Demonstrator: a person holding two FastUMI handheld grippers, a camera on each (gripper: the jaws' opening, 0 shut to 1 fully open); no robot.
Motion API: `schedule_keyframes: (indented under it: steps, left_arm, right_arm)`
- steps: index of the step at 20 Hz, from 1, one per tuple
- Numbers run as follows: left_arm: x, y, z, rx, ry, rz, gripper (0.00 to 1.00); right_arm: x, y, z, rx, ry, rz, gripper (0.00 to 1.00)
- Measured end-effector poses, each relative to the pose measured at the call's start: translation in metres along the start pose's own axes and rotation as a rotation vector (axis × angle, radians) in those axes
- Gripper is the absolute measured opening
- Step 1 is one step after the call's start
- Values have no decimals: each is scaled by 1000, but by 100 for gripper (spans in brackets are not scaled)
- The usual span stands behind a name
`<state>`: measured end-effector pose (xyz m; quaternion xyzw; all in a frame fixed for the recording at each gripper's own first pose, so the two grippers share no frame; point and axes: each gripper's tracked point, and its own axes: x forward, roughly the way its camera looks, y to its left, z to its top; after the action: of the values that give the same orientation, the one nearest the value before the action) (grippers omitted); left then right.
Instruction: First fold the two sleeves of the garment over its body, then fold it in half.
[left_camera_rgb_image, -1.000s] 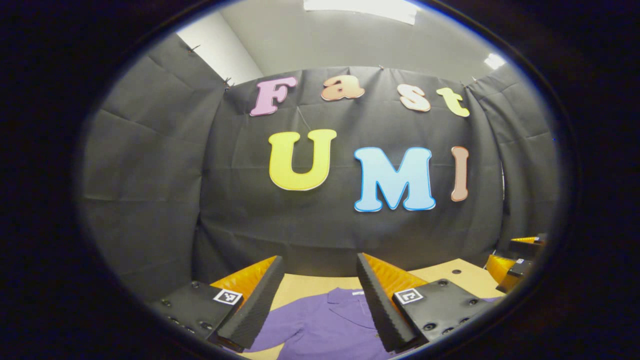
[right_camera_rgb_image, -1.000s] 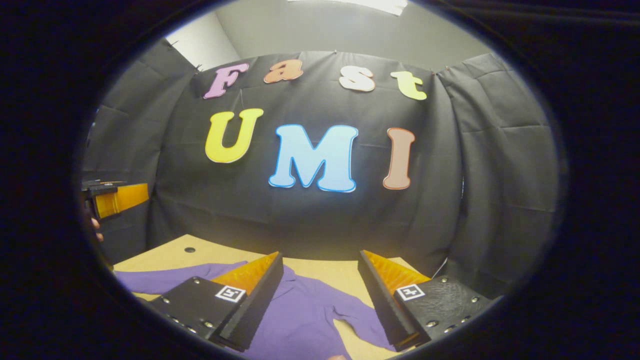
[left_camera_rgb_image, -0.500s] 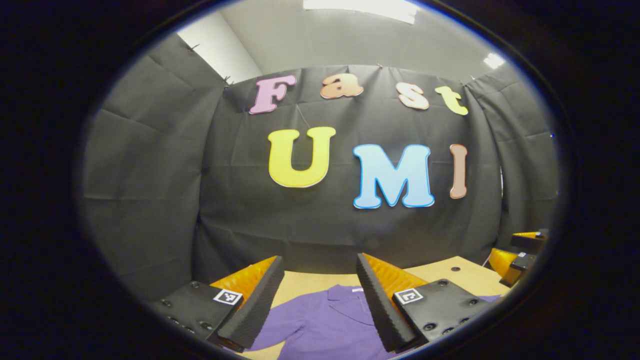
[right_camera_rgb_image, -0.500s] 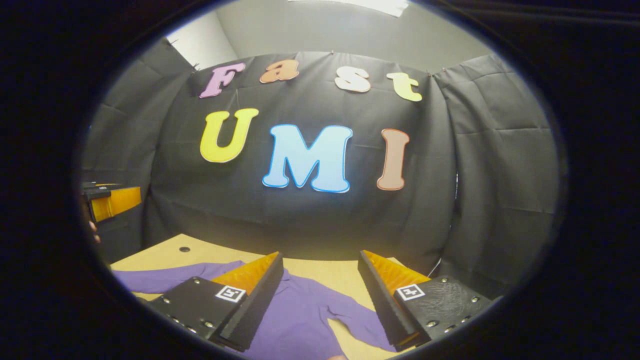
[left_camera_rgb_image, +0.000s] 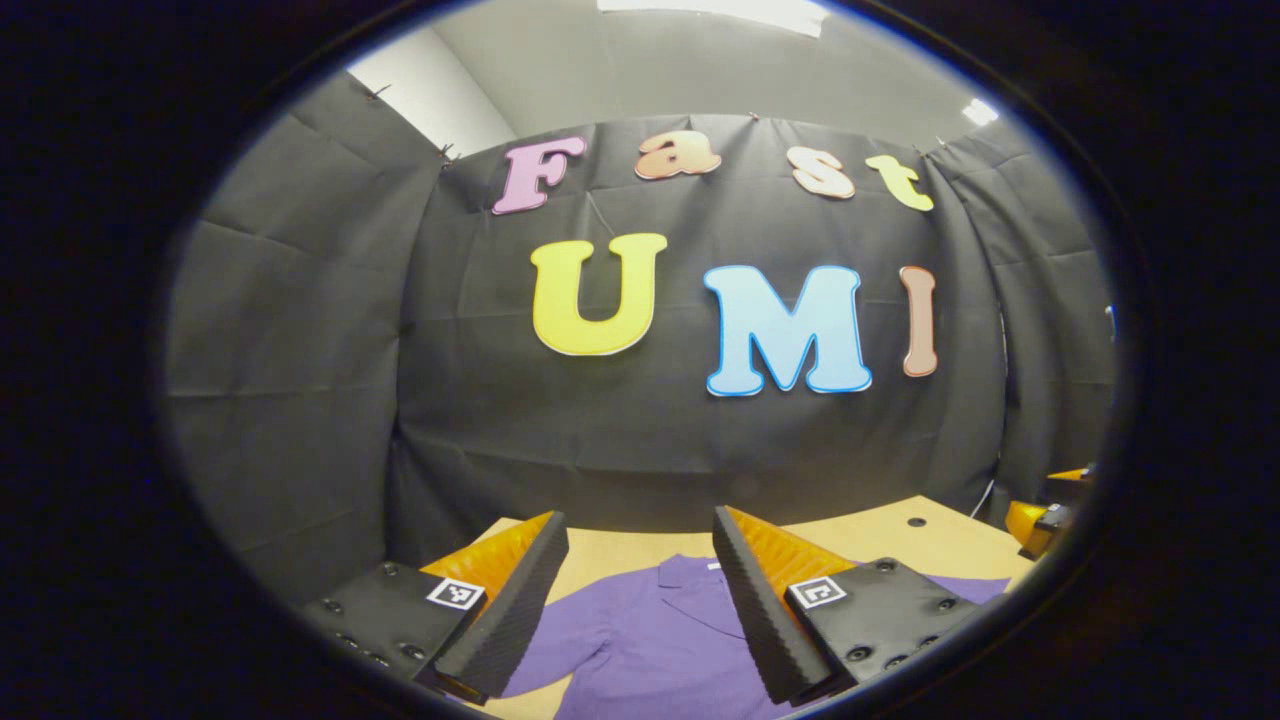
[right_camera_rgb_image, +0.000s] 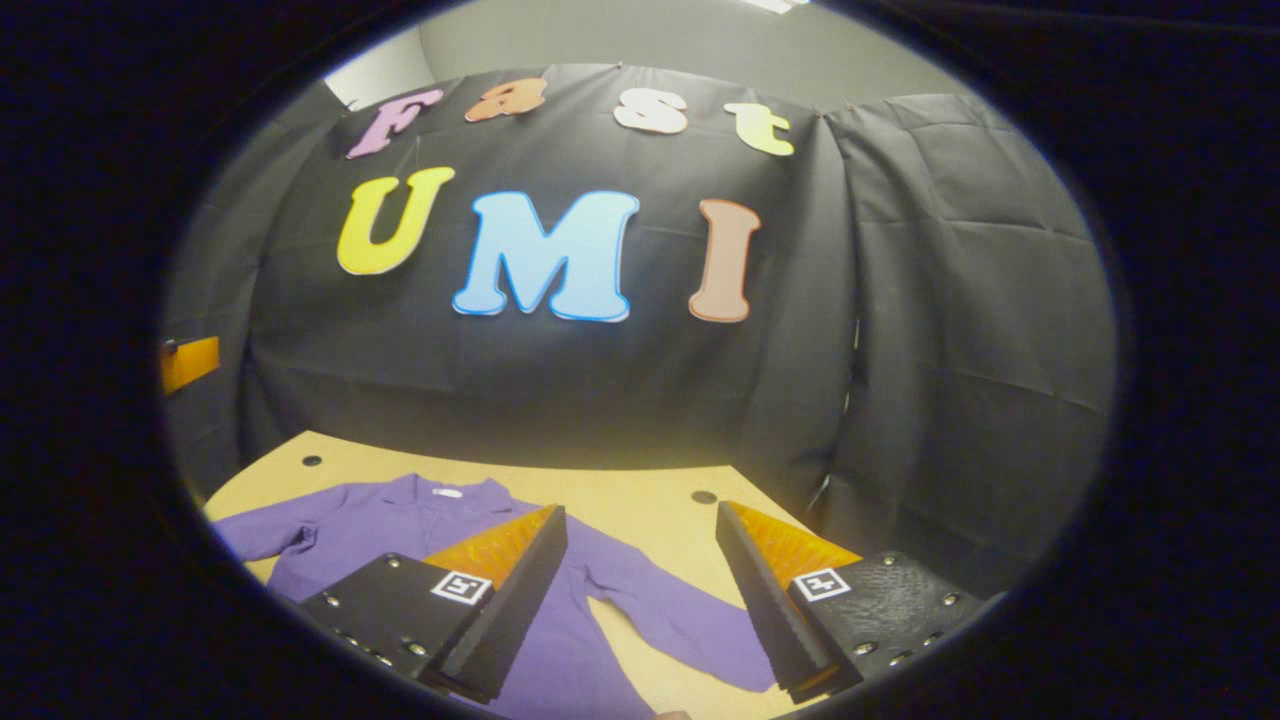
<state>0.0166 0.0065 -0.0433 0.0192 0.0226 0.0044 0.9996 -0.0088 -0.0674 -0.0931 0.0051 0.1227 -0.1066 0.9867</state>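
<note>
A purple collared shirt (left_camera_rgb_image: 650, 640) lies flat on the wooden table (left_camera_rgb_image: 880, 535), collar toward the back wall. In the left gripper view my left gripper (left_camera_rgb_image: 640, 525) hangs open above the shirt's collar area, nothing between its fingers. In the right gripper view the shirt (right_camera_rgb_image: 400, 520) spreads across the table with one sleeve (right_camera_rgb_image: 680, 620) stretched out beneath my right gripper (right_camera_rgb_image: 640, 515), which is open and holds nothing. The other sleeve (right_camera_rgb_image: 250, 535) reaches toward the left. The right gripper (left_camera_rgb_image: 1050, 510) also appears at the far right edge of the left gripper view.
The table (right_camera_rgb_image: 620, 490) is light wood with small round holes (right_camera_rgb_image: 703, 497) near its back corners. Black cloth walls close the booth behind and at both sides. A part of the left gripper (right_camera_rgb_image: 188, 362) juts in at the left edge of the right gripper view.
Both views have tilted downward, so more of the table and shirt shows. The right gripper has swung so the right sleeve now lies under its fingers. Both grippers stay open.
</note>
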Motion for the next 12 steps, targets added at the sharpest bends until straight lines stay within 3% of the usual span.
schedule_keyframes:
  steps: [5, 12]
  left_arm:
    - [-4, -1, -5, -1, 8, 26, 92]
    - [-20, 1, -7, 24, 13, 61, 92]
  right_arm:
    - [12, -45, -47, 53, 123, -92, 94]
    - [15, -93, -162, 187, 430, -204, 94]
